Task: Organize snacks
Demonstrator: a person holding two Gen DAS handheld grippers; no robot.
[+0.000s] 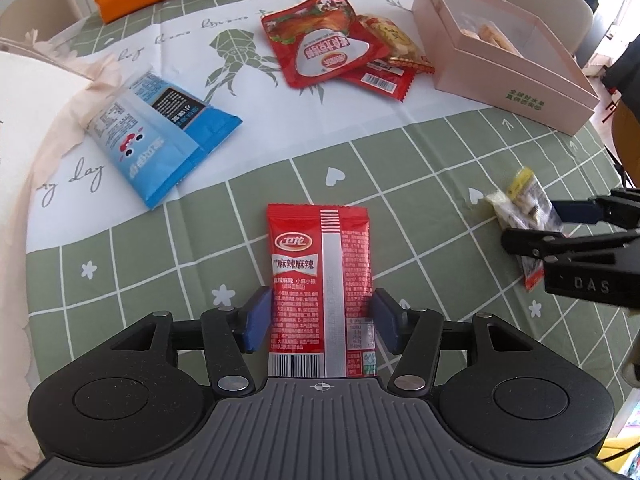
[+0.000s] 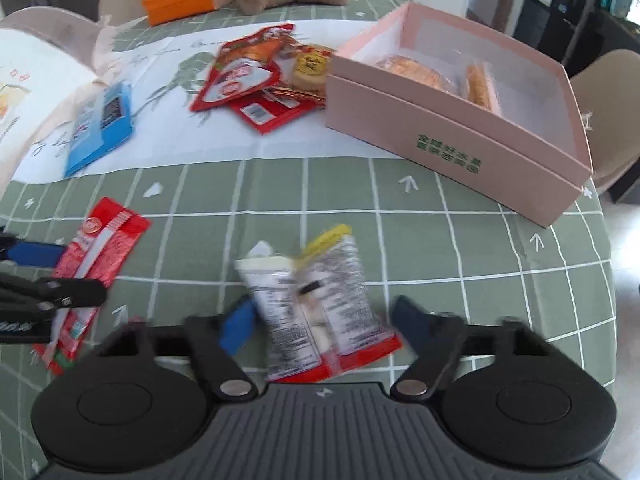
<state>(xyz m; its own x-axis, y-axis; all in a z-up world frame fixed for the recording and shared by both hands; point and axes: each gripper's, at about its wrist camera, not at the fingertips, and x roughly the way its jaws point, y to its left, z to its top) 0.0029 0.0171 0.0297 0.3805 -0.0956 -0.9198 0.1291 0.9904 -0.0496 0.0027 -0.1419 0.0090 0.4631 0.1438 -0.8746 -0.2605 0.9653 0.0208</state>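
Your left gripper (image 1: 321, 323) straddles the flat red foil spicy-strip packet (image 1: 321, 292), pads apart, not clamping; long axis 12–6, barcode end at 6. Your right gripper (image 2: 325, 326) brackets the crinkled clear-and-yellow snack packet (image 2: 316, 304), blurred; grip unclear.

Counter cloth (image 1: 440, 184): green, white grid (hearts, flowers). Nearest packet (image 1: 320, 288): red, silver stripe. Pouch (image 1: 160, 136): blue and white. Box (image 2: 452, 148): pink, green lettering. Tong pads (image 1: 256, 320): blue.
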